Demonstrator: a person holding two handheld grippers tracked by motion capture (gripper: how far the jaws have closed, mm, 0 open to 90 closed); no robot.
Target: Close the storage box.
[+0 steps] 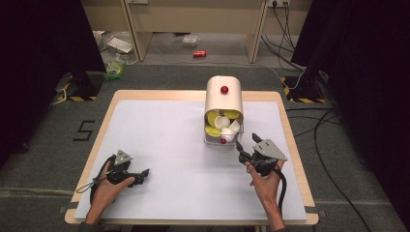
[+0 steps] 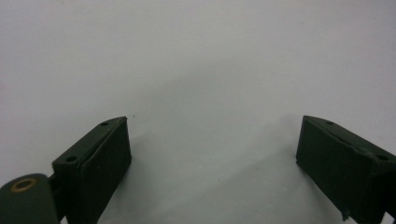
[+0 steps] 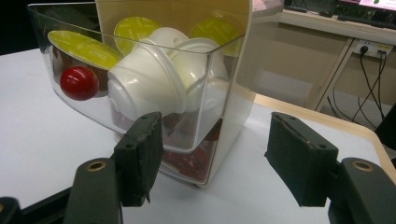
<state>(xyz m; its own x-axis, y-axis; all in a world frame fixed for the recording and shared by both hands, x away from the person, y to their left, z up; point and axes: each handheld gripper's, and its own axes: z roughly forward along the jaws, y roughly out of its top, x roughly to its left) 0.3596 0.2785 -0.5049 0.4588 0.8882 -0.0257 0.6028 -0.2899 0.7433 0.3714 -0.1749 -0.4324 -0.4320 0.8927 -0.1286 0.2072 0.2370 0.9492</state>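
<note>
White table | left hand-held gripper wide, empty | right hand-held gripper parted beside capsule dispenser

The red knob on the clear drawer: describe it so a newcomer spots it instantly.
Find the cream capsule dispenser at the table's far middle. Its clear drawer stands pulled out, full of white and green-lidded capsules. The red knob is the only glossy red ball on that drawer's front.
</note>
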